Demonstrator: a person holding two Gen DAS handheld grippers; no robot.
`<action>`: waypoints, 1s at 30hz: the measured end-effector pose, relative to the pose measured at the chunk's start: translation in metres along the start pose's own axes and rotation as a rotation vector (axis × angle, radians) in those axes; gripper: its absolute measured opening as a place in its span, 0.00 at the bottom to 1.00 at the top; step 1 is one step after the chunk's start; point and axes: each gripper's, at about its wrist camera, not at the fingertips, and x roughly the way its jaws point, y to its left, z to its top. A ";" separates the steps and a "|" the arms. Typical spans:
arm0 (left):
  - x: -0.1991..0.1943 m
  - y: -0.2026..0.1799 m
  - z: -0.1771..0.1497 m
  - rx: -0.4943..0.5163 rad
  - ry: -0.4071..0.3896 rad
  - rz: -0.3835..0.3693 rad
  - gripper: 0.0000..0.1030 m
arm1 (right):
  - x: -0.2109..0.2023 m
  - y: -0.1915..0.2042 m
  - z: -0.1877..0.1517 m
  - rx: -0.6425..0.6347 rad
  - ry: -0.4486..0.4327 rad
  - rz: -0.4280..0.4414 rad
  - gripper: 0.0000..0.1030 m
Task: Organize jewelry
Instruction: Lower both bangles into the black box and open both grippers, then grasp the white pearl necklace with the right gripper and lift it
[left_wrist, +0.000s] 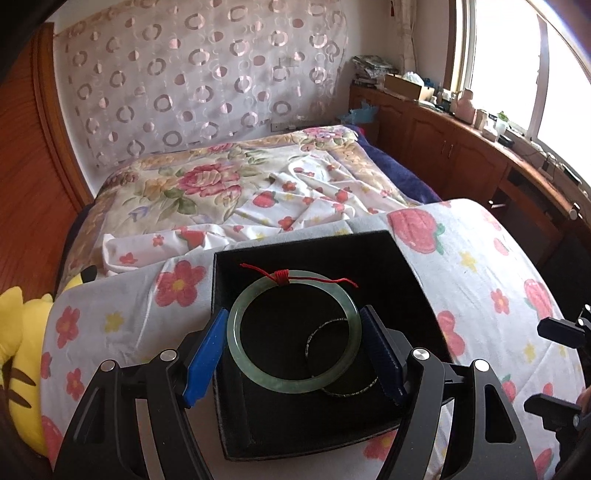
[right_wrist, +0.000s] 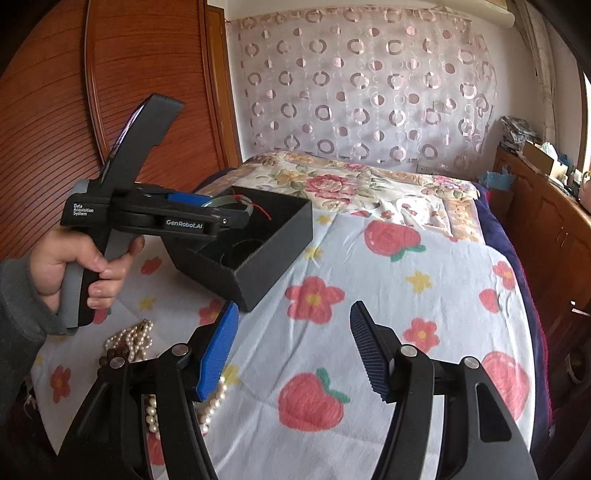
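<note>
Resting between your left claw's (left_wrist: 293, 345) blue pads, a pale green jade bangle (left_wrist: 293, 330) with a red cord (left_wrist: 282, 277) knotted on its far edge is gripped above an open black box (left_wrist: 406, 266). A thinner dark bangle (left_wrist: 334, 360) lies on the box floor, partly under the jade one. The box sits on a flower-and-strawberry quilt (left_wrist: 480, 266) on the bed. Your right claw (right_wrist: 293, 349) hangs wide apart and holds nothing, over the quilt to the right of the box. Pearl strands (right_wrist: 135, 338) lie heaped on the near left, beneath your left hand (right_wrist: 79, 264).
</note>
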 end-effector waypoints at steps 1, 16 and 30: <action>0.000 0.000 -0.001 0.002 0.001 0.000 0.68 | 0.000 0.001 -0.001 -0.001 0.002 0.002 0.63; -0.071 0.000 -0.042 0.003 -0.119 -0.054 0.84 | 0.017 0.040 -0.033 -0.087 0.143 0.070 0.38; -0.114 0.022 -0.139 -0.042 -0.127 -0.030 0.84 | 0.033 0.060 -0.043 -0.152 0.209 0.039 0.31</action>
